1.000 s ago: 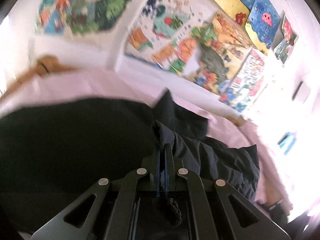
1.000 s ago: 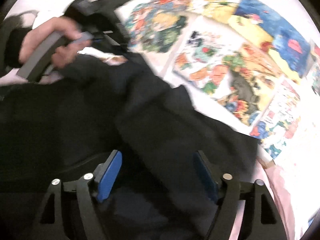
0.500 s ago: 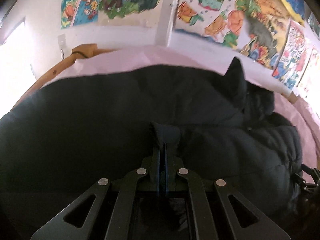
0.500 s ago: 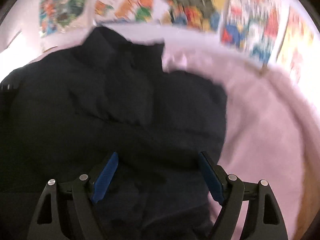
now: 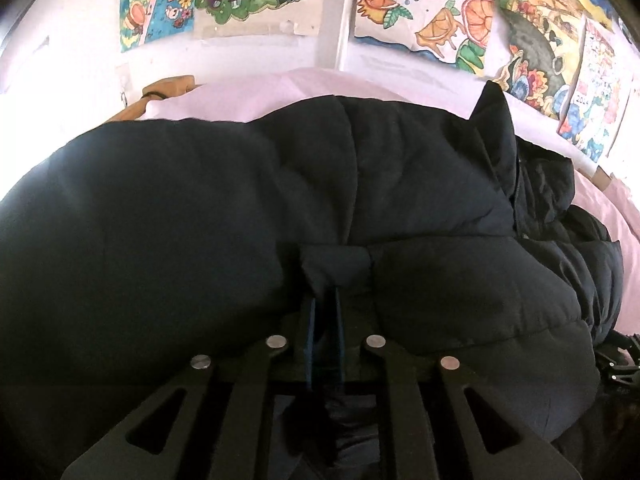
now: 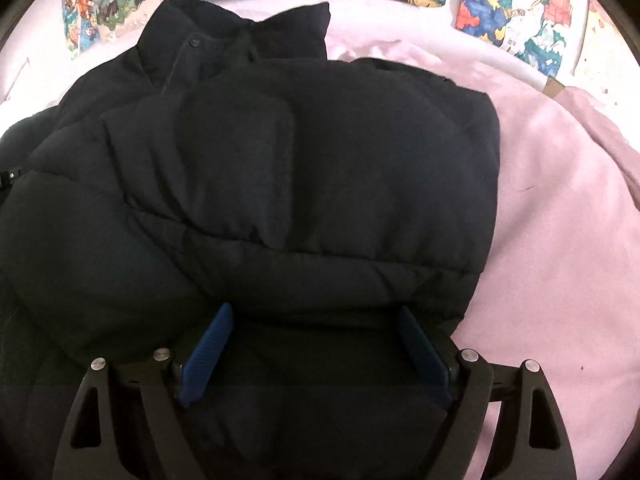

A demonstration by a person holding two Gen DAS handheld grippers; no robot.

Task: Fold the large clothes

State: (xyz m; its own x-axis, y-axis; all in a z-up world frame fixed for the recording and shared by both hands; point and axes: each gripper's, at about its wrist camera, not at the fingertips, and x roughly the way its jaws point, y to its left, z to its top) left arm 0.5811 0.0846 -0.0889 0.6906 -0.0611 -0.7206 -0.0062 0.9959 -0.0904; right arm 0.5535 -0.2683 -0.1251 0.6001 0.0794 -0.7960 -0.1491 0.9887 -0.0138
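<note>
Both grippers are coming down from the raised, wall-facing pose of a second ago, and the black puffer jacket (image 5: 248,216) that was hanging bunched between them is now settling flat onto the pink bed cover (image 6: 560,248). Nearest the lens, the left gripper (image 5: 324,312) is pinching a small tab of the jacket's fabric between its blue pads, and its jaws are just starting to ease apart, though the cloth is still caught there. The right gripper (image 6: 312,340) is standing wide, its jaws having just been opening further; the jacket's near edge is lying between the pads (image 6: 208,344) without being pressed, so that side looks released. This suggests one fold is being laid down and let go, with smoothing or a further fold likely to follow. Farther out in the right wrist view, the jacket is running lengthwise away from the camera, its long axis pointing toward the wall, with the stand-up collar (image 6: 240,28) and its snap at the far end beneath the colourful drawings (image 5: 440,12). One folded panel is lying on top, its straight edge facing the bare pink cover to the right.
</note>
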